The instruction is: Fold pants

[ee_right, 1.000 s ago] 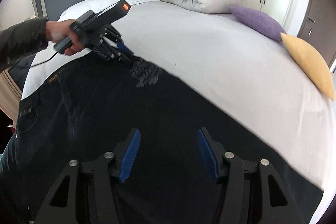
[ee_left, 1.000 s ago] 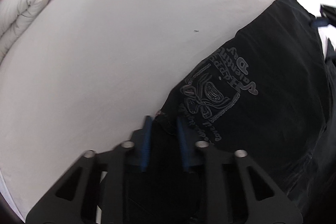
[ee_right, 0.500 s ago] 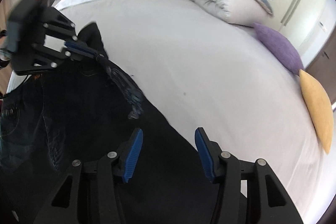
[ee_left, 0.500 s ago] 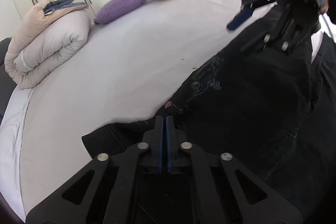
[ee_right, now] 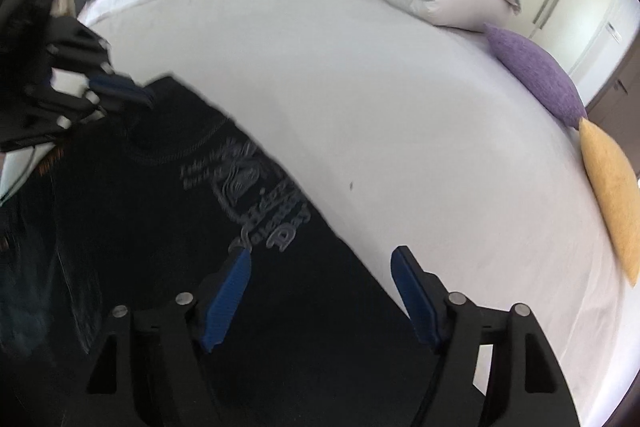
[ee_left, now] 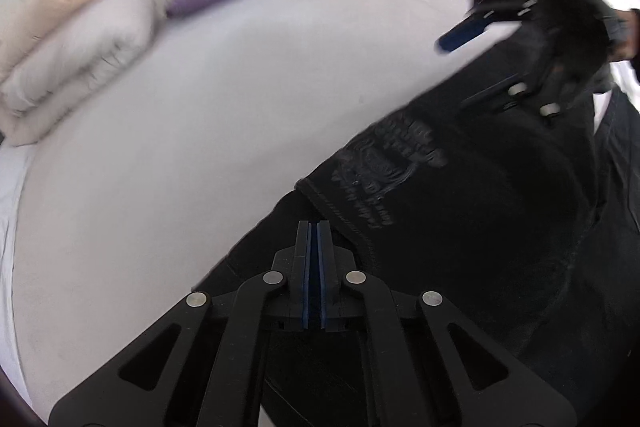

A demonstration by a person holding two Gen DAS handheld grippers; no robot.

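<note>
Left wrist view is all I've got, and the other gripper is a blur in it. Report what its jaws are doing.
Observer: The right gripper has its jaws opening, with nothing between them. The black pants lie below.
Operator: Read me the print on the fabric.
Observer: The silver print reads "Happy Valentine's Day".
Operator: Tell me how my left gripper looks from that side.
Observer: The left gripper is shut on a lifted corner of the black pants, at the far left of the right wrist view.
</note>
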